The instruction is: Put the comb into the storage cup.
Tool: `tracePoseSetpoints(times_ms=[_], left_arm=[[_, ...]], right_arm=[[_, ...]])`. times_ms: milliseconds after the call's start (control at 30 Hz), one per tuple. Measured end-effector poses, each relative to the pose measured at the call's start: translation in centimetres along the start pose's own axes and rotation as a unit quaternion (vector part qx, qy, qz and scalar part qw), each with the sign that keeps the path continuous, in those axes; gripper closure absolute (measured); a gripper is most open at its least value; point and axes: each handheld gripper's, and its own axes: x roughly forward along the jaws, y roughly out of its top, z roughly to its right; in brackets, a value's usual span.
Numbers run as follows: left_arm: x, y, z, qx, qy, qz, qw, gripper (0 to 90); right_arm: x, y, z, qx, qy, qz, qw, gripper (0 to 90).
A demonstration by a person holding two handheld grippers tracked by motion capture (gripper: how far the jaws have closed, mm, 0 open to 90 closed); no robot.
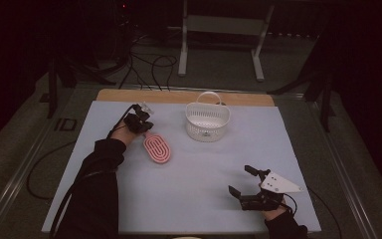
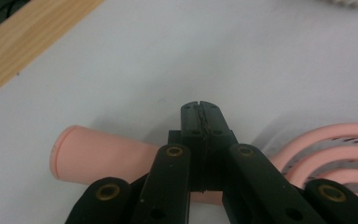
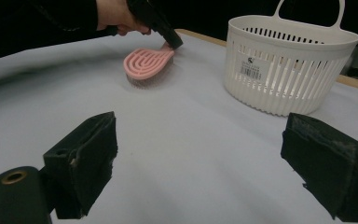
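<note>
A pink hairbrush [image 1: 157, 148] lies flat on the pale mat, its handle pointing to the far left. My left gripper [image 1: 146, 128] comes down on that handle; in the left gripper view its jaws [image 2: 199, 109] are shut tip to tip with nothing between them, and the handle [image 2: 93, 156] runs underneath. The right gripper view has the same black tip [image 3: 175, 43] resting at the handle end of the brush [image 3: 147, 63]. My right gripper [image 1: 240, 180] sits near the front right of the mat, its jaws [image 3: 205, 163] wide apart and empty.
A white slotted basket [image 1: 207, 119] with a hoop handle stands upright at the back middle, just right of the brush; its wall [image 3: 289, 60] bears a barcode label. A wooden strip [image 1: 179, 96] borders the mat's far edge. Cables and a metal stand lie on the floor beyond.
</note>
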Motion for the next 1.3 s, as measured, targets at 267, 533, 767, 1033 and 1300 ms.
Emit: tracePoseSetpoints(times_ms=[267, 533, 767, 1033, 1300], left_arm=[[0.4, -0.3, 0.0, 0.008, 0.003, -0.017, 0.9998, 90.0], [-0.3, -1.0, 0.1, 0.011, 0.001, -0.034, 0.9994, 90.0], [-1.0, -1.7, 0.1, 0.011, 0.002, -0.043, 0.9990, 90.0], [-1.8, -2.6, 0.2, 0.009, -0.002, -0.052, 0.9986, 90.0], [-2.7, -3.2, 0.3, 0.001, -0.005, -0.053, 0.9986, 90.0]], right_arm=[[0.0, 0.0, 0.0, 0.001, 0.000, 0.001, 1.0000, 10.4], [0.0, 0.0, 0.0, 0.000, -0.003, -0.002, 1.0000, 10.4], [-0.1, 0.1, 0.0, -0.001, -0.005, 0.001, 1.0000, 10.4], [-0.1, 0.1, 0.0, -0.001, -0.007, 0.002, 1.0000, 10.5], [-0.1, 0.1, 0.0, -0.002, -0.010, 0.001, 0.9999, 10.4]])
